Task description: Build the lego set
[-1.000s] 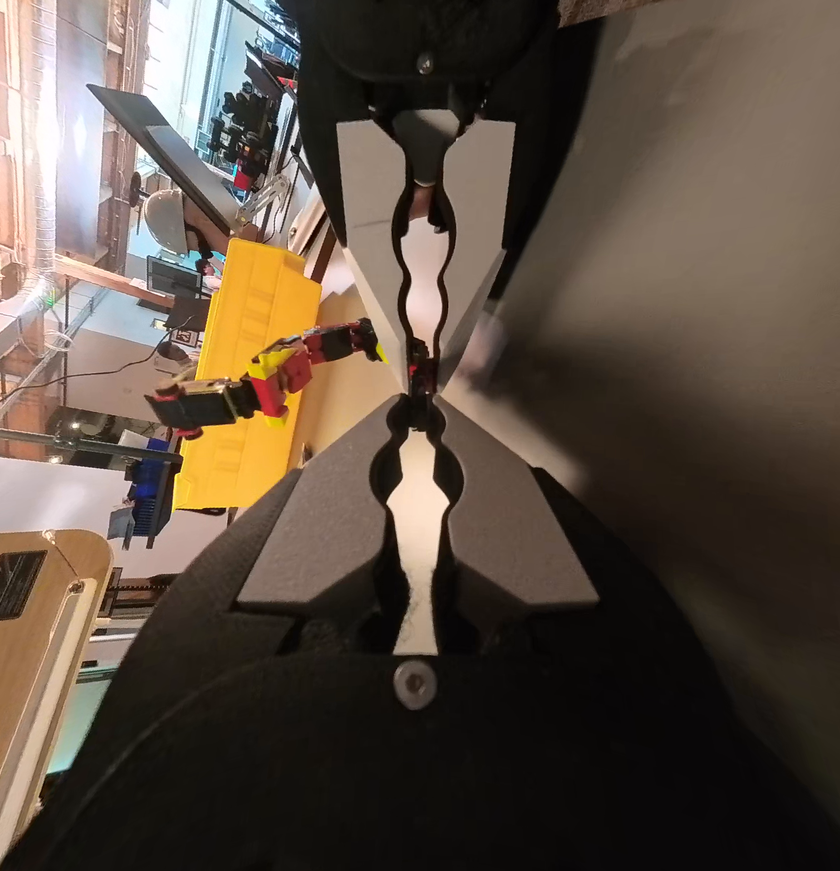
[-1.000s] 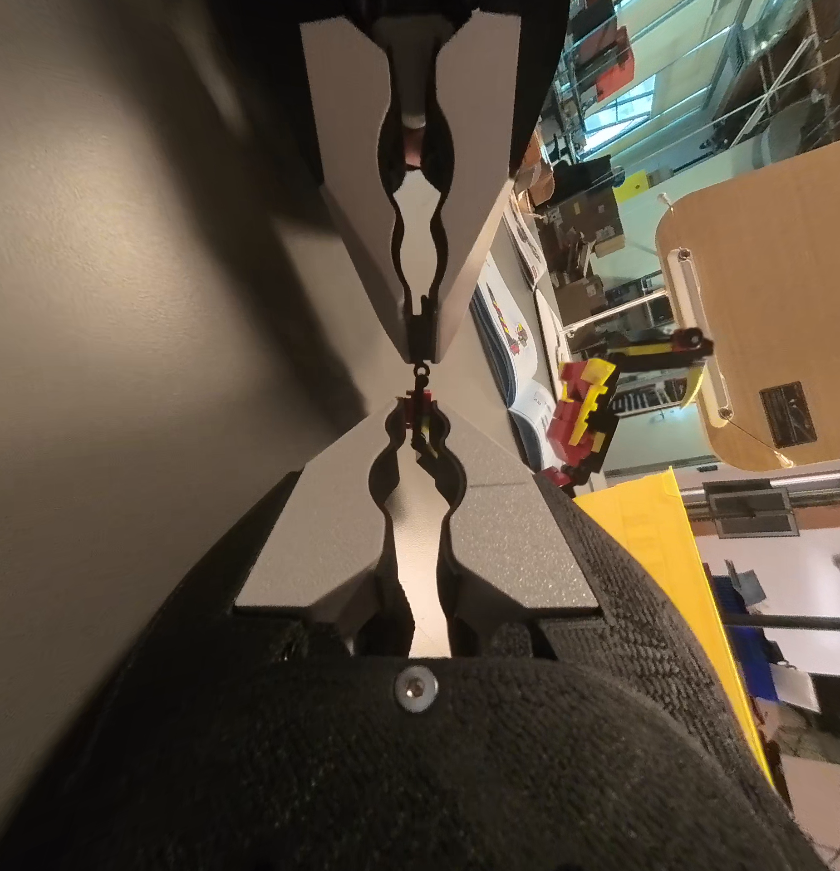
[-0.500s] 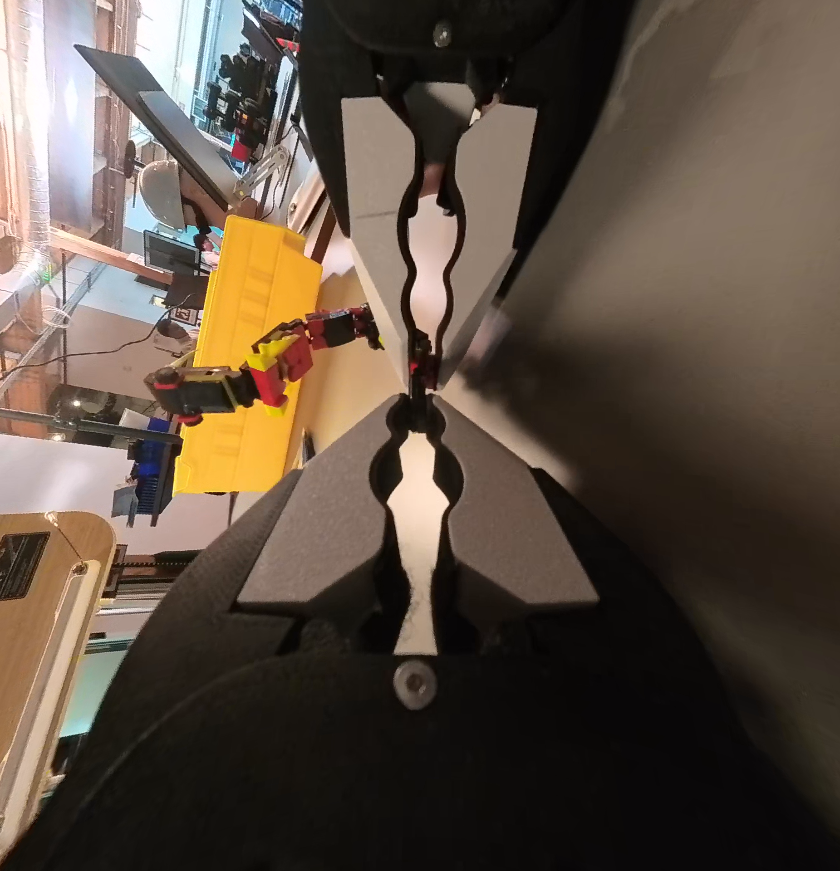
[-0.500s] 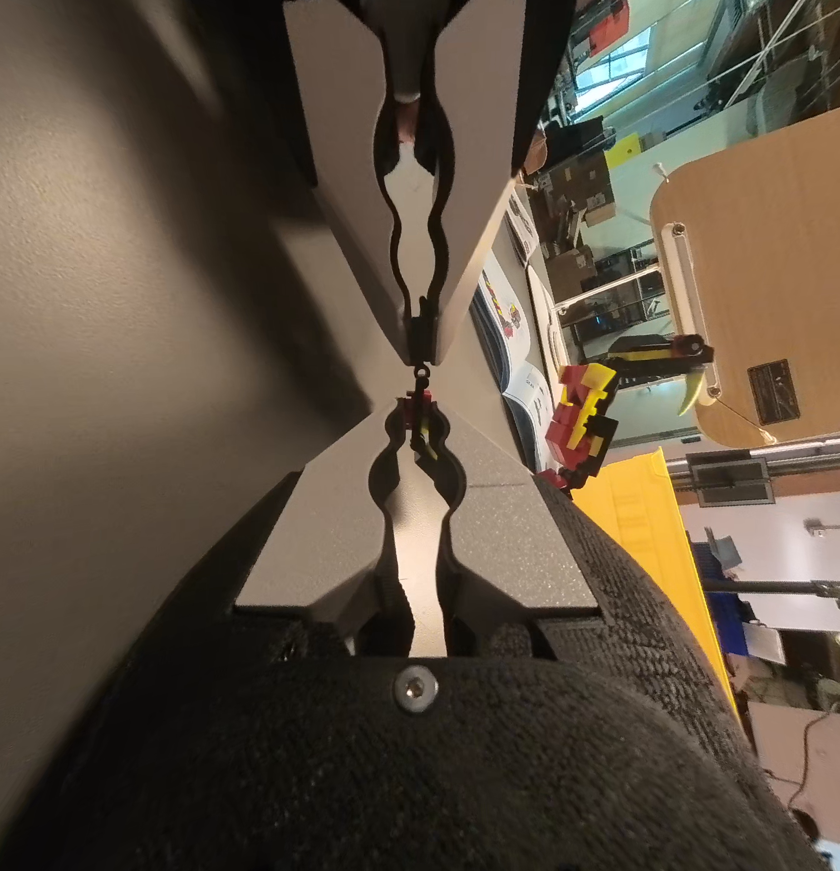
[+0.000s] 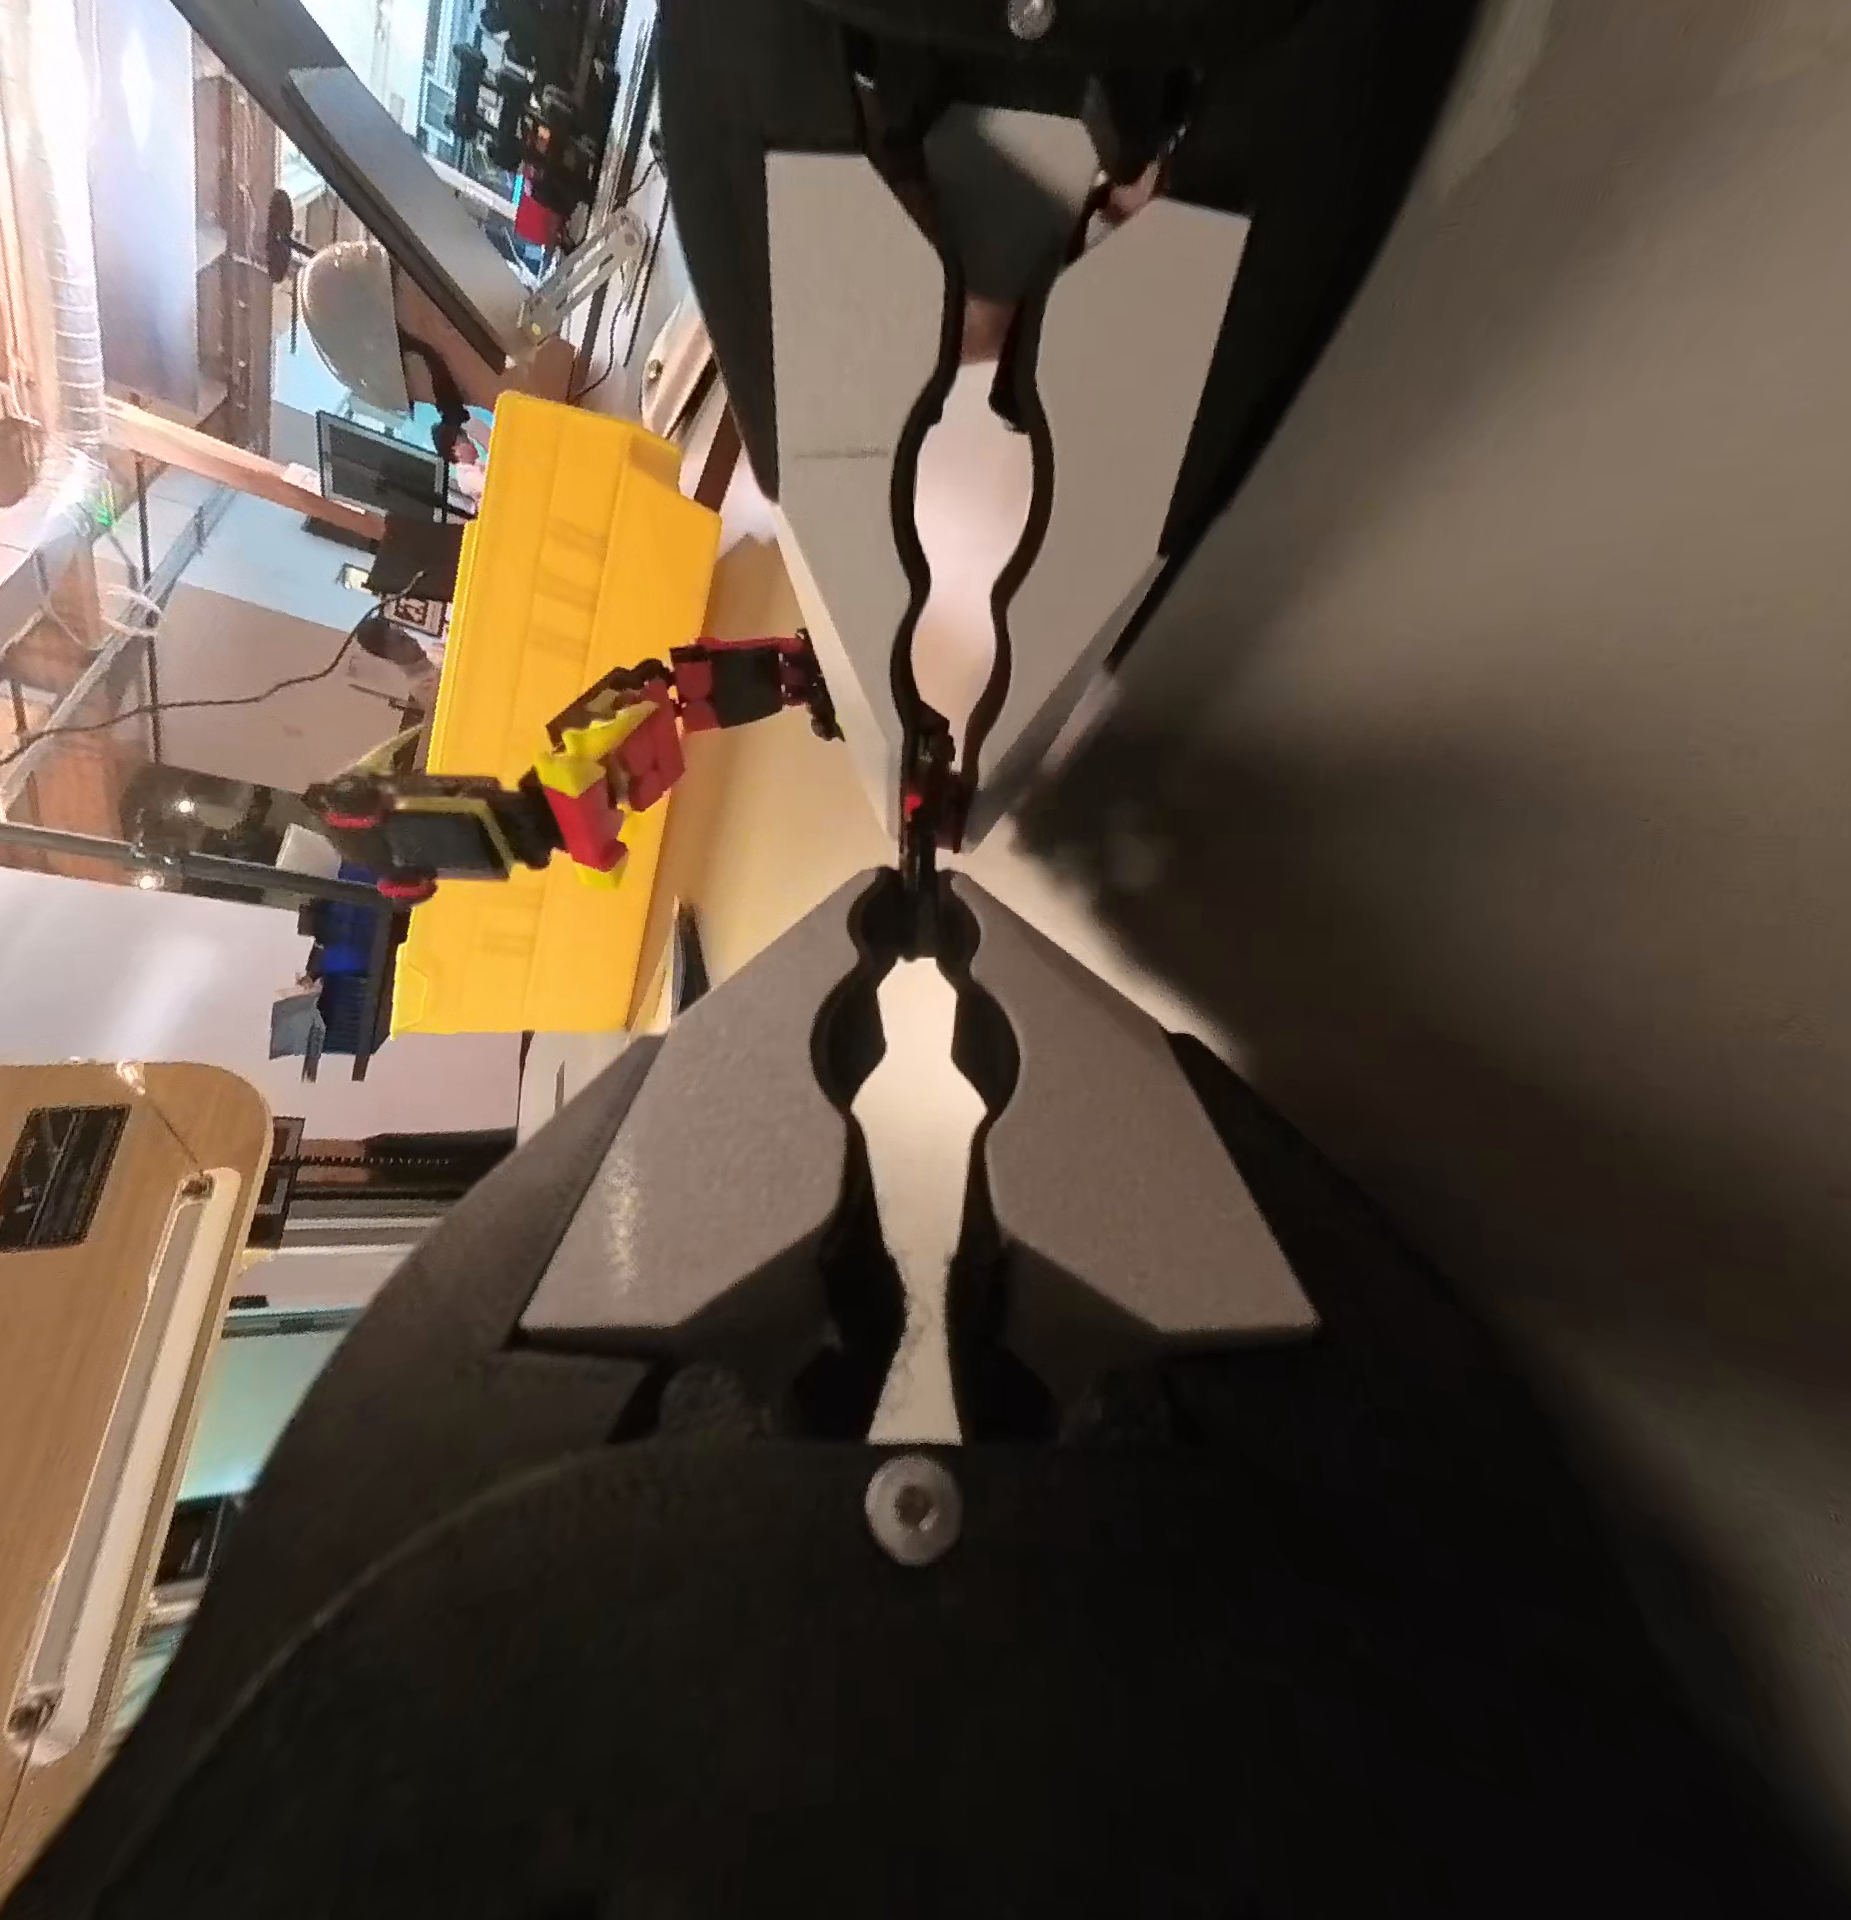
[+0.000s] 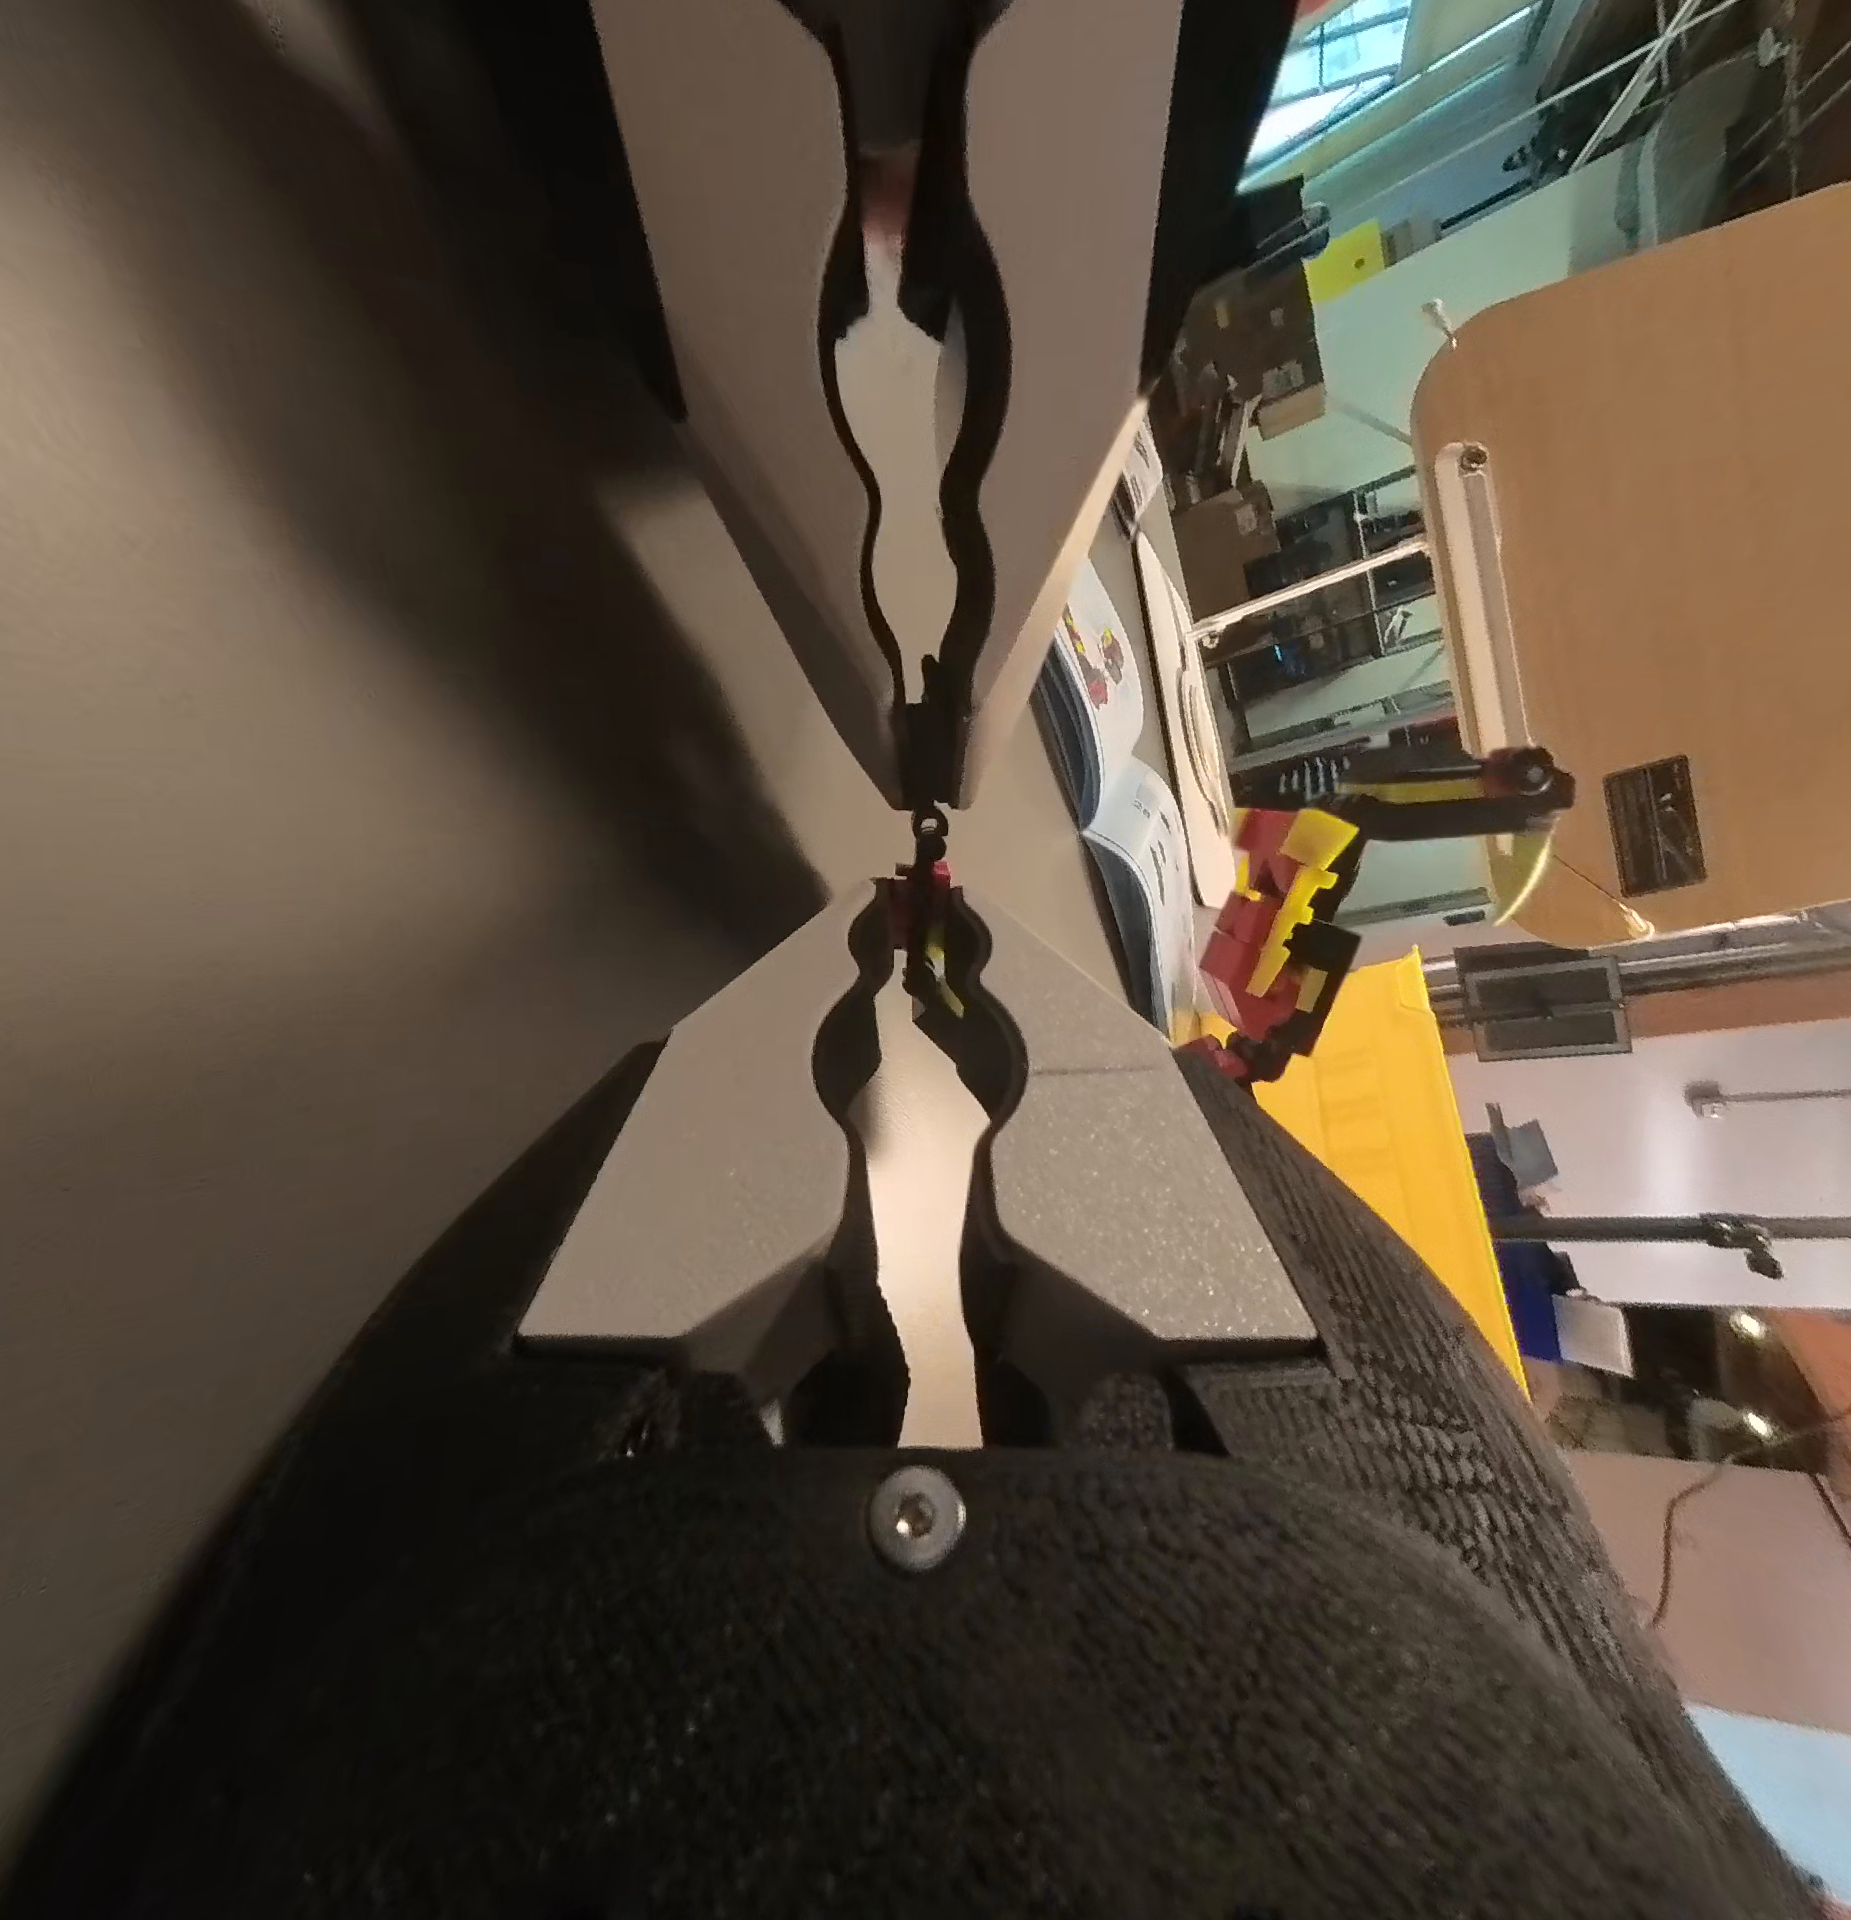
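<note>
The two grippers meet tip to tip. My left gripper is shut on a small black lego piece; it also shows at the top of the right wrist view. My right gripper is shut on a red, yellow and black lego piece; it also shows at the top of the left wrist view. The two pieces touch end to end. A red, yellow and black lego model juts out beside the right gripper. Its near end goes behind a finger, so I cannot tell whether it is joined.
A yellow bin lies behind the model. An open instruction booklet is on the table. A wooden panel stands farther off. A dark grey surface fills one side of each view.
The grippers stay tip to tip with both pieces still held. Both views have tilted a little, and the model has shifted slightly against the background.
</note>
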{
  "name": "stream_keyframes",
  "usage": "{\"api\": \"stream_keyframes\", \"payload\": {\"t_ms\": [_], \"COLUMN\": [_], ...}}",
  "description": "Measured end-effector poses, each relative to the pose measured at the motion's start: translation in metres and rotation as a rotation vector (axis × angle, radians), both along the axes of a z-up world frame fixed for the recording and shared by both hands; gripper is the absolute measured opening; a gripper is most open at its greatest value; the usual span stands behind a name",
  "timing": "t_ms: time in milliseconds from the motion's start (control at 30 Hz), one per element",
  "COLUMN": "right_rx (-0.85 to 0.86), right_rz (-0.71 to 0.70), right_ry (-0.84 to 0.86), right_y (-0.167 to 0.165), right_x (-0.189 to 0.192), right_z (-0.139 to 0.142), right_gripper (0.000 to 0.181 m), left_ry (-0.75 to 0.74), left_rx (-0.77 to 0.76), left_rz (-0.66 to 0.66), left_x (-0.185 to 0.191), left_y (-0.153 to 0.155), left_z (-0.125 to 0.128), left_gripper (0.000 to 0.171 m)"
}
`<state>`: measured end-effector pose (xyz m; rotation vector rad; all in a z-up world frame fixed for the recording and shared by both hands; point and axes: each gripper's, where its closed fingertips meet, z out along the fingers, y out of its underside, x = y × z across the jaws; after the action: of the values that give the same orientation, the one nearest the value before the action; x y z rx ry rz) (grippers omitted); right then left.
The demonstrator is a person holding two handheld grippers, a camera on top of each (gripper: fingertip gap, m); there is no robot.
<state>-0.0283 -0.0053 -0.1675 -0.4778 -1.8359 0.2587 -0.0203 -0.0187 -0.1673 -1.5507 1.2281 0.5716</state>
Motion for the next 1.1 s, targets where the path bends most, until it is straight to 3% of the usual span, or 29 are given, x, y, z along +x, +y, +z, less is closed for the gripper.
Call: {"api": "stream_keyframes", "payload": {"t_ms": [700, 833, 967, 1033, 1100], "right_rx": [0.022, -0.027, -0.029, -0.035, -0.007], "right_rz": [-0.005, -0.015, -0.058, -0.077, -0.084], "right_ry": [0.003, 0.034, 0.087, 0.117, 0.145], "right_y": [0.002, 0.005, 0.014, 0.018, 0.02], "right_x": [0.0, -0.002, -0.003, -0.003, -0.004], "right_z": [-0.001, 0.004, 0.012, 0.017, 0.02], "right_gripper": [0.007, 0.007, 0.007, 0.007, 0.007], "left_ry": [0.018, -0.1, -0.184, -0.299, -0.505], "left_rx": [-0.001, -0.003, -0.016, -0.033, -0.066], "left_rz": [0.028, 0.061, 0.117, 0.132, 0.137], "left_x": [-0.003, -0.005, -0.017, -0.021, -0.023], "left_y": [0.007, 0.011, 0.011, 0.006, 0.003], "left_z": [0.0, 0.006, 0.012, 0.021, 0.036], "left_gripper": [0.004, 0.007, 0.027, 0.035, 0.042]}}
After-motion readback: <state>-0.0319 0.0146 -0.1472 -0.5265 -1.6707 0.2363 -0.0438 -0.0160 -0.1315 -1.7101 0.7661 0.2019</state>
